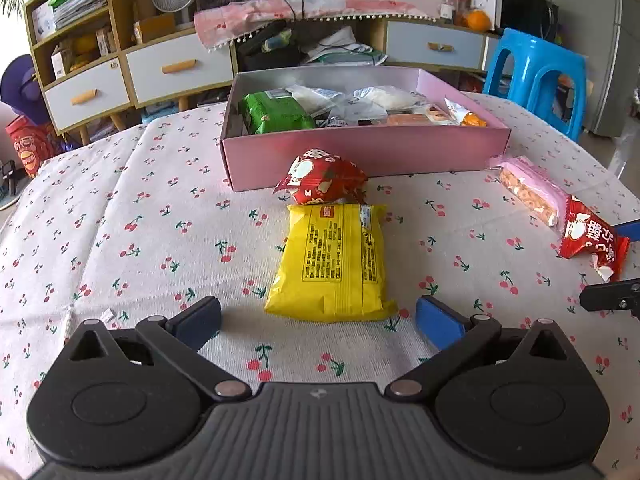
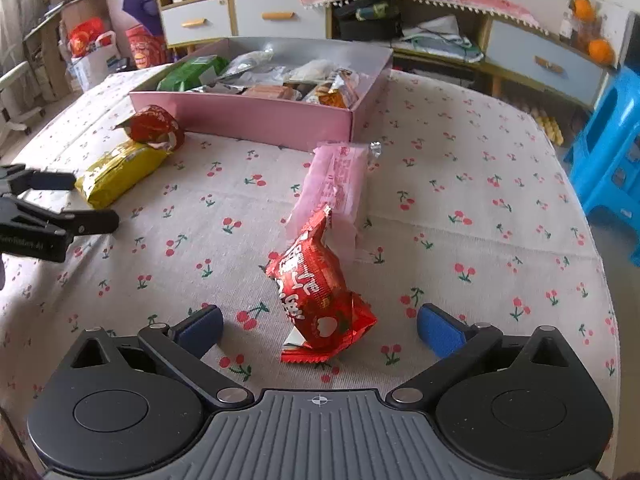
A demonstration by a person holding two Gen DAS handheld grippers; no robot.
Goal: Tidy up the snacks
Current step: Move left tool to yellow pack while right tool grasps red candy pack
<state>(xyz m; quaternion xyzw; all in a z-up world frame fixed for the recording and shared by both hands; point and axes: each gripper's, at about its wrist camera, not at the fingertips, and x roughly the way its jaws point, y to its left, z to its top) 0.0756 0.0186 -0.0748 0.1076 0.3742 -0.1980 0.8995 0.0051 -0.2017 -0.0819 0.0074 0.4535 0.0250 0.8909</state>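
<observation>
- Snacks are spread over a cherry-print tablecloth [image 1: 120, 208]; four are loose, the rest are already packed in the pink box [image 1: 360, 152] at the far side.
- Left gripper [image 1: 318, 318] is seen wide open, nothing pinched; the yellow packet [image 1: 334, 264] lies flat just ahead, its near end between the blue pads but untouched.
- A red packet [image 1: 320, 176] rests at the yellow packet's far end, close against the box's front wall.
- Right gripper [image 2: 320, 330] is spread fully, released; the red wrapper [image 2: 316, 300] sits between its fingers, tilted, no pad pressing on it.
- A pink bar [image 2: 336, 184] lies just beyond that wrapper, its near end overlapped by the wrapper's crimped tip.
- Step in hand is judged as a double pick: each claw lowered over its own packet before closure.
- Yellow packet should be taken across its width, near the middle, so it is not left dangling; the pads must be brought to the table level first.
- Red wrapper should be squeezed on the puffed body, not the crimped tail, which would likely slip.
- Care is needed that the pink bar is not dragged along when the wrapper is lifted.
- Closure should be gentle; both bags look air-filled and crushable.
- Free room in the box is hard to judge; a gap seems left at its near left corner.
</observation>
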